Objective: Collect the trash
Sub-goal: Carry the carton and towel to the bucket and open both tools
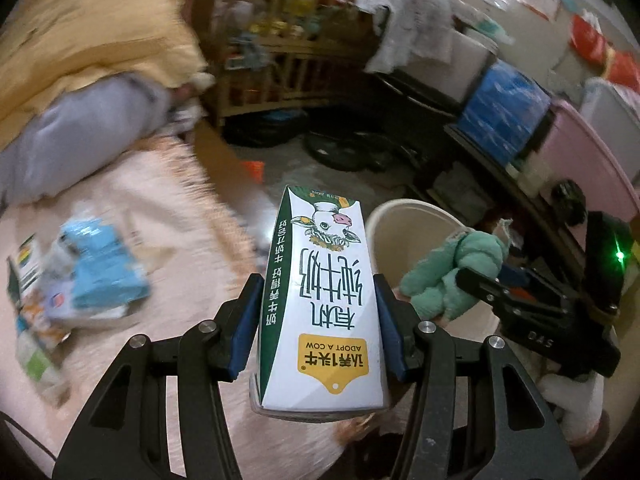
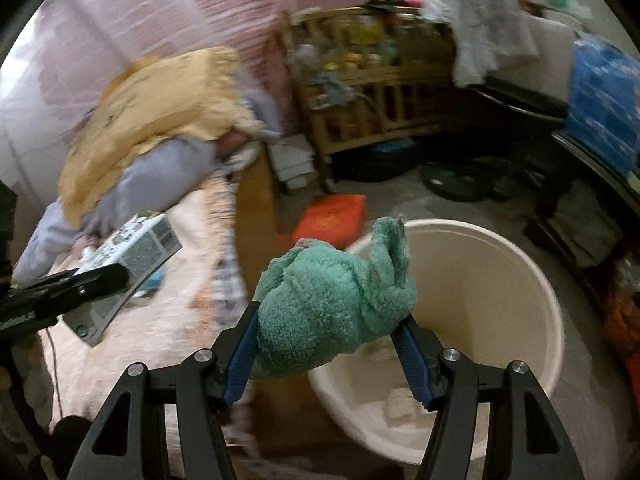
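both your grippers are gripping trash: your left gripper (image 1: 318, 312) is clamping a milk carton (image 1: 324, 300), your right gripper (image 2: 328, 336) a green cloth (image 2: 332, 300) over the bucket's (image 2: 500, 264) near rim.

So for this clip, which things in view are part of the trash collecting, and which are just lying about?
Part of the job:
- milk carton, held in the left hand-held gripper
- green cloth, held in the right hand-held gripper
- cream bin, on the floor beside the bed

Just lying about:
- yellow blanket
- wooden shelf
- orange box
- blue packet, possibly trash too
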